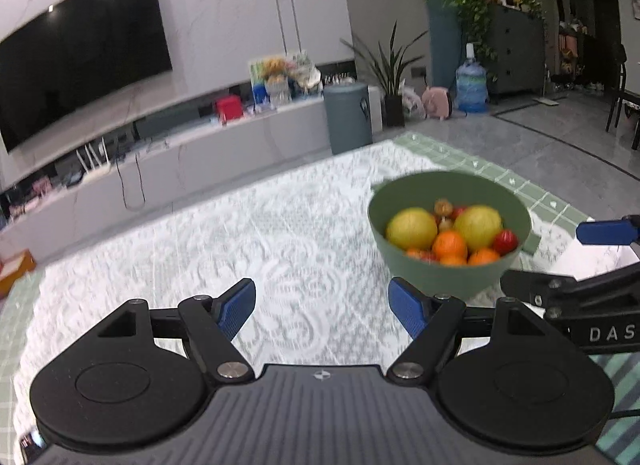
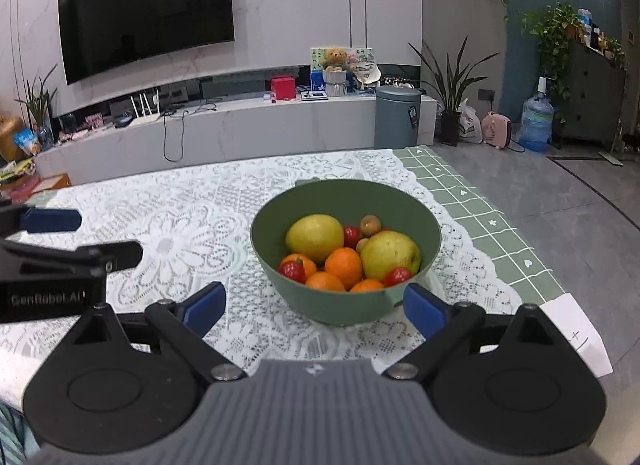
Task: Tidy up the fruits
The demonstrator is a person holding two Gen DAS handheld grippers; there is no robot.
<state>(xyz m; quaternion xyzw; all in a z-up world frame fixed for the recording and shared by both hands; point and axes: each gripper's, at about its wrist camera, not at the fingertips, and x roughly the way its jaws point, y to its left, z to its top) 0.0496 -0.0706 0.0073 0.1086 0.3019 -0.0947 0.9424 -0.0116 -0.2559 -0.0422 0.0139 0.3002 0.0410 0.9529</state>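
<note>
A green bowl stands on the lace-covered table, also in the left wrist view. It holds two yellow-green pears, several oranges, small red fruits and small brownish fruits. My right gripper is open and empty, its blue pads either side of the bowl's near wall. My left gripper is open and empty, over the bare lace to the left of the bowl. The left gripper also shows at the left edge of the right wrist view.
The white lace cloth lies over a green checked cloth that reaches the table's right edge. A white paper lies at the near right. Beyond the table are a TV bench, a grey bin and open floor.
</note>
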